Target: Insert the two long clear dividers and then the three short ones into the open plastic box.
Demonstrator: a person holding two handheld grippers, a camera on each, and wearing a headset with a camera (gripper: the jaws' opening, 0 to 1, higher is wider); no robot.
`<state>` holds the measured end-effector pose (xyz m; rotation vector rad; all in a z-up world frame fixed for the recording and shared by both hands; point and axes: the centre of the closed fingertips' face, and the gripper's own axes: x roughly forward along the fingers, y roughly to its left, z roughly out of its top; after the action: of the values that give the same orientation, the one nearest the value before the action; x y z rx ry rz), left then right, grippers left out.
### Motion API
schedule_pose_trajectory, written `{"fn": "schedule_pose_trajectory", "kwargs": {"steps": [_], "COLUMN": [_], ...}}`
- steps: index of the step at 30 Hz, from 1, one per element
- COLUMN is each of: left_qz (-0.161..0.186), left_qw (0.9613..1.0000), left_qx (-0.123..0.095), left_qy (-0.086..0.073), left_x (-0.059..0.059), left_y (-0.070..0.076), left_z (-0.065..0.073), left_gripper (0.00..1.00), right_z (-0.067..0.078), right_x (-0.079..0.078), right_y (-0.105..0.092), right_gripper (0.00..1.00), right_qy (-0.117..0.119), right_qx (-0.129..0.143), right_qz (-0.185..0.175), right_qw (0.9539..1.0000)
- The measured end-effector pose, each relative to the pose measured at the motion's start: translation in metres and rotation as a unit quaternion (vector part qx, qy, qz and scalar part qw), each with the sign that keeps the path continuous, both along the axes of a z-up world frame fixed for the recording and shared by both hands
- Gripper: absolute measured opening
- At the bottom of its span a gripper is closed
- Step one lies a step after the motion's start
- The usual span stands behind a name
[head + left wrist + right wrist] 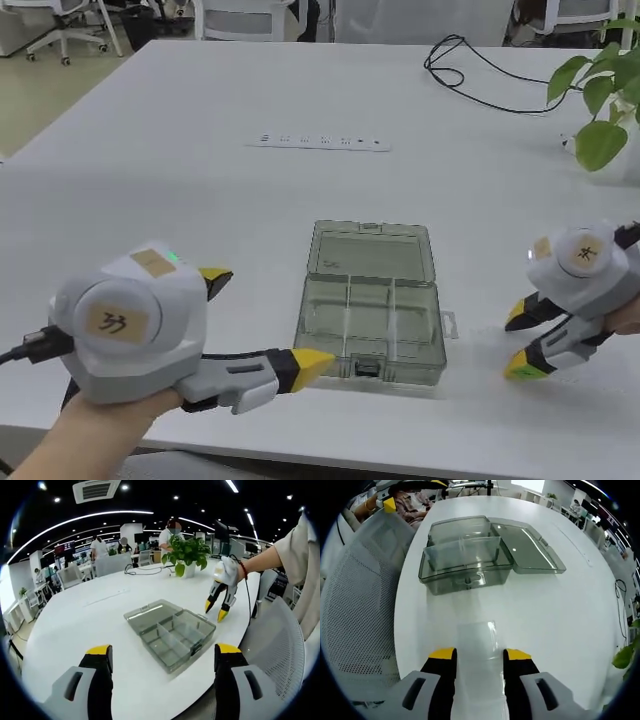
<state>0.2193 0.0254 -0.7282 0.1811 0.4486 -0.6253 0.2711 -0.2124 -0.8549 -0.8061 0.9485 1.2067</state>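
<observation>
two grippers flank the open box (pixel 372 250). left of it, a hand (pixel 90 430) holds the left gripper (pixel 272 317) level, jaws spread wide. right of it, the right gripper (pixel 514 345) tilts downward, a clear divider (pixel 477 640) between its jaws; whether they clamp it, i cannot tell.

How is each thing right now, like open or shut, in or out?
plastic box: open, lid laid flat.
dividers in the box: standing upright.
loose clear divider: lying flat on the table.
left gripper: open, empty.
right gripper: open, empty.
</observation>
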Motion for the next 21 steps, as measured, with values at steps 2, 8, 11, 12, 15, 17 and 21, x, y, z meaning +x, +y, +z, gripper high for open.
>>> {"fn": "schedule_pose_trajectory", "kwargs": {"steps": [2,8,11,12,15,17,21], "left_qz": [0.0,-0.002,-0.005,-0.005,-0.005,-0.004,-0.002], "left_qw": [1.0,1.0,1.0,1.0,1.0,1.0,1.0], "left_qx": [-0.002,-0.001,-0.002,-0.002,-0.004,-0.005,-0.009], "left_qy": [0.0,0.002,0.001,0.002,0.001,0.0,-0.001], "left_x": [0.0002,-0.0002,-0.0011,-0.0013,-0.0017,-0.0018,-0.0017], "left_y": [0.0,-0.0009,-0.0023,-0.0024,-0.0028,-0.0029,-0.0027], "left_z": [0.0001,-0.0007,-0.0003,-0.0003,0.0002,0.001,0.0022], "left_gripper": [0.85,0.83,0.82,0.81,0.81,0.81,0.78], "right_z": [0.0001,0.0008,0.0025,0.0033,0.0025,0.0037,0.0069], "right_x": [-0.0008,-0.0024,-0.0054,-0.0064,-0.005,-0.0067,-0.0101], "right_y": [0.0003,0.0006,0.0018,0.0022,0.001,0.0018,0.0036], "right_gripper": [0.37,0.34,0.33,0.33,0.32,0.32,0.32], "right_qy": [-0.001,-0.003,-0.005,-0.005,-0.007,-0.01,-0.018], "right_qx": [0.0,0.003,0.004,0.004,0.008,0.011,0.019], "right_qz": [0.003,0.003,-0.003,-0.008,-0.018,-0.019,-0.03], "right_qw": [1.0,1.0,1.0,0.9999,0.9998,0.9997,0.9992]}}
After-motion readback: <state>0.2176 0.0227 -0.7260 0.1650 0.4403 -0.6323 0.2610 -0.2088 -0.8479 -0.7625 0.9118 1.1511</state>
